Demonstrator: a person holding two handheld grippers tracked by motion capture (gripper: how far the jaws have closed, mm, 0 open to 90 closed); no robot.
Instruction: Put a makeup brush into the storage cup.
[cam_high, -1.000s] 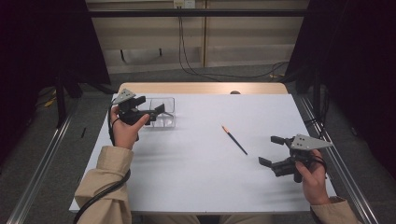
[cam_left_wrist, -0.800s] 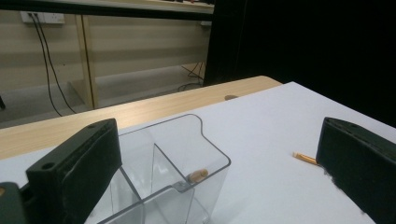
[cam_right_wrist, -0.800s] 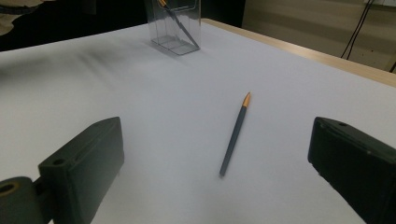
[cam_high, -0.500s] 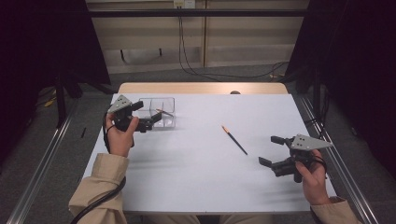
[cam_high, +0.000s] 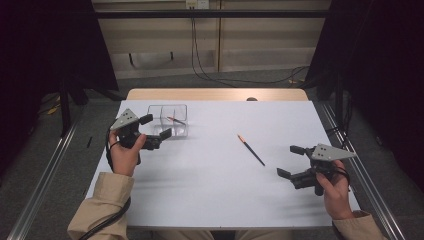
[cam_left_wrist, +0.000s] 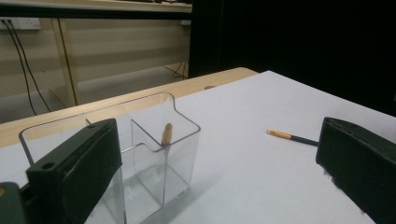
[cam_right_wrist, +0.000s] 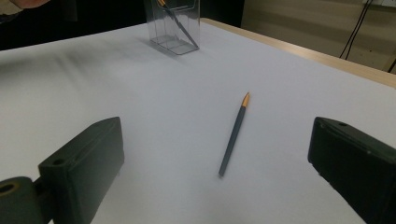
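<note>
A pencil (cam_high: 251, 149) lies flat on the white table (cam_high: 200, 190), in line with the right gripper (cam_high: 291, 161), whose jaws are spread as if ready to take it. The left gripper (cam_high: 156, 126), jaws also spread and empty, sits beside a clear plastic holder (cam_high: 168, 120) that already contains one pencil (cam_left_wrist: 166, 134) leaning inside.

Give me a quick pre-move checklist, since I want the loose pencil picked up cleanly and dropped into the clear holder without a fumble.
1. Right claw open wide enough for the pencil: ok, jaws stand well apart.
2. Pencil lies free on the table, nothing touching it: ok.
3. Pencil lies between the right claw's jaws in the right gripper view: ok, though it lies farther off, not yet within them.
4. Clear holder upright: ok.
5. Room left in the holder: ok, one pencil leans inside.
6. Left claw clear of the holder's opening: cannot tell, it is open beside the holder.
</note>
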